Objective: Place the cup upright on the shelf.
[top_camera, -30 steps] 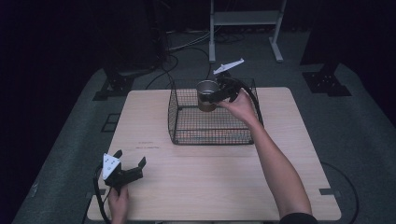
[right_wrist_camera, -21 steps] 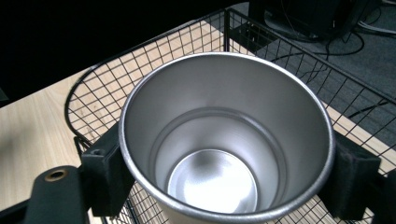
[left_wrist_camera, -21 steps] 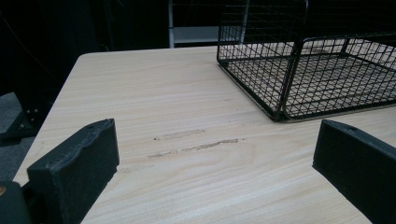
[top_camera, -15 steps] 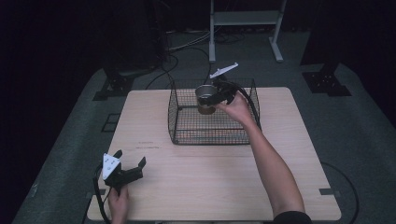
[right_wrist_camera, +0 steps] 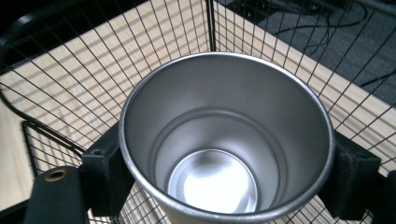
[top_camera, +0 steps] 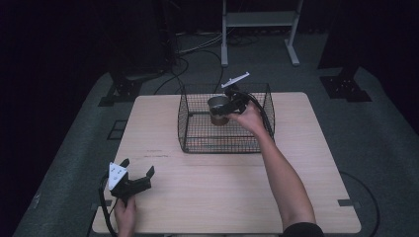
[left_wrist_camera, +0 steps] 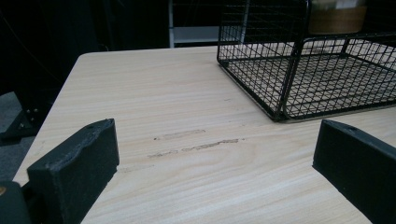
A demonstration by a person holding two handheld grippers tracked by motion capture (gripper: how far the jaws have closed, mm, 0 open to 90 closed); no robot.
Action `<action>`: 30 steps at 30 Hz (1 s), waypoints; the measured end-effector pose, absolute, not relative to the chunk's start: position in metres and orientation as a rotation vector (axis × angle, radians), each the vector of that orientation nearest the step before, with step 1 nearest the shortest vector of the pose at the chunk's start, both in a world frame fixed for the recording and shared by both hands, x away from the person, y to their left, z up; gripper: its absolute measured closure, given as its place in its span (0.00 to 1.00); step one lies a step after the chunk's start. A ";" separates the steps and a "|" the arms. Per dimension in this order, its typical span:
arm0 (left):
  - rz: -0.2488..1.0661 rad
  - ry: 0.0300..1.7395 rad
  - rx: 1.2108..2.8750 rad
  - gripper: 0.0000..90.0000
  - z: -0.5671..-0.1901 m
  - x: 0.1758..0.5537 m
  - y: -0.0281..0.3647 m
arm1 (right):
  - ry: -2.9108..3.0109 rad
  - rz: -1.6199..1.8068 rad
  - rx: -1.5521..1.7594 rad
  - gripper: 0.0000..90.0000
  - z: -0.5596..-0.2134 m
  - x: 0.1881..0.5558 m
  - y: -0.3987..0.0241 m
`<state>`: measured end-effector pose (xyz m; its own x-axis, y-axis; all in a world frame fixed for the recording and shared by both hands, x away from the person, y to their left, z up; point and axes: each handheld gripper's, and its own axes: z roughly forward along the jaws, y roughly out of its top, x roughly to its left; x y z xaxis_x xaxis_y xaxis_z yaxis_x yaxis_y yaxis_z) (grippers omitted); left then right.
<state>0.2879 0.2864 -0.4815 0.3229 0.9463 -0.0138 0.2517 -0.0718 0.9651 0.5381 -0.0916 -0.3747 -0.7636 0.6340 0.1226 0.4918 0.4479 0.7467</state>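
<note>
Cup interior shows empty in my right gripper view, clamped between its jaws inside the wire basket; overhead, my left gripper rests released on the bench.

One metal cup, empty inside; one black wire basket; one wooden table; two handheld grippers, the left gripper and the right gripper; two forearms of one person; one white metal rack stands on the floor beyond the table
</note>
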 end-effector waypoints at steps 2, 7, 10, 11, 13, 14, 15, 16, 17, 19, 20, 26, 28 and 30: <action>0.845 1.128 1.557 0.00 -0.481 0.288 0.287 | 2.520 1.208 1.001 0.20 -0.379 0.539 -0.091; 0.840 1.128 1.554 0.00 -0.482 0.288 0.287 | 2.549 1.167 1.011 0.20 -0.387 0.542 -0.089; 0.839 1.128 1.554 0.00 -0.482 0.288 0.287 | 2.558 1.149 1.017 0.20 -0.390 0.544 -0.087; 0.840 1.127 1.555 0.00 -0.482 0.288 0.287 | 2.561 1.138 1.010 0.20 -0.392 0.544 -0.087; 0.841 1.126 1.555 0.00 -0.482 0.288 0.287 | 2.558 1.124 1.014 0.20 -0.395 0.545 -0.086; 0.841 1.126 1.555 0.00 -0.482 0.288 0.287 | 2.565 1.112 1.009 0.20 -0.396 0.546 -0.086; 0.841 1.126 1.555 0.00 -0.482 0.288 0.287 | 2.562 1.119 1.018 0.20 -0.397 0.547 -0.086; 0.841 1.125 1.555 0.00 -0.482 0.288 0.287 | 2.564 1.118 1.024 0.20 -0.398 0.547 -0.086; 0.842 1.125 1.555 0.00 -0.482 0.288 0.287 | 2.568 1.116 1.025 0.20 -0.399 0.548 -0.086; 0.841 1.125 1.555 0.00 -0.482 0.288 0.287 | 2.573 1.091 1.022 0.20 -0.402 0.549 -0.085; 0.841 1.125 1.555 0.00 -0.482 0.288 0.287 | 2.582 1.070 1.015 0.20 -0.403 0.549 -0.085; 0.844 1.122 1.560 0.00 -0.482 0.288 0.287 | 2.601 1.062 1.035 0.20 -0.409 0.553 -0.086; 0.843 1.122 1.558 0.00 -0.482 0.288 0.287 | 2.597 1.063 1.035 0.20 -0.410 0.553 -0.085; 0.843 1.123 1.558 0.00 -0.482 0.288 0.287 | 2.606 1.067 1.039 0.20 -0.412 0.554 -0.085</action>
<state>0.2881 0.2869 -0.4816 0.3265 0.9451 -0.0144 0.2503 -0.0718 0.9655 0.5542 -0.0852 -0.4121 -0.7518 0.6477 0.1236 0.5485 0.5102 0.6625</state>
